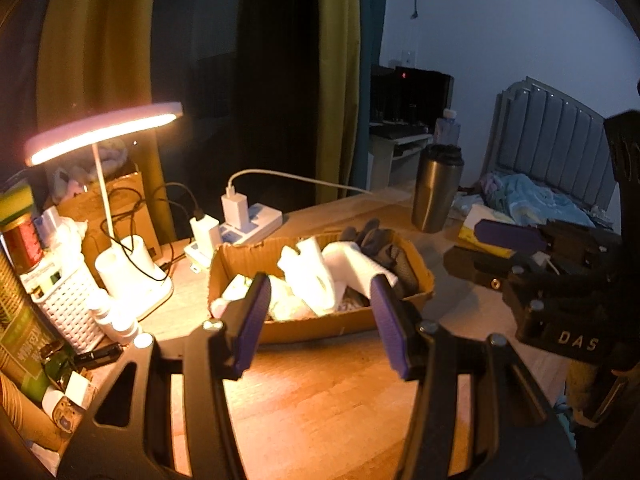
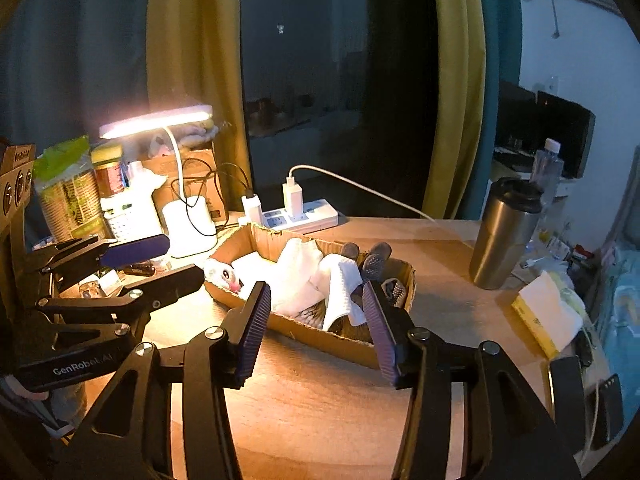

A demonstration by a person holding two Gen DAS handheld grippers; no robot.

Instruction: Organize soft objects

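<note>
A shallow cardboard tray (image 1: 320, 328) (image 2: 296, 330) lies on the wooden desk under the lamp. Inside it lie white folded cloths (image 1: 340, 268) (image 2: 304, 276), grey dotted gloves (image 1: 380, 248) (image 2: 376, 264) and a small white soft toy (image 2: 222, 272). My left gripper (image 1: 320, 320) hovers in front of the tray, jaws apart, nothing between them; it also shows at the left of the right wrist view (image 2: 160, 260). My right gripper (image 2: 316, 328) hangs before the tray's near edge, jaws apart and empty; in the left wrist view it shows at the right (image 1: 492, 248).
A lit desk lamp (image 1: 104, 132) (image 2: 156, 120), power strip with chargers (image 1: 248, 224) (image 2: 296, 212), white basket (image 1: 68, 304) and jars crowd the left. A steel tumbler (image 1: 436, 192) (image 2: 504, 232) and tissue pack (image 2: 548, 316) stand right. Bare desk (image 2: 320, 420) lies in front.
</note>
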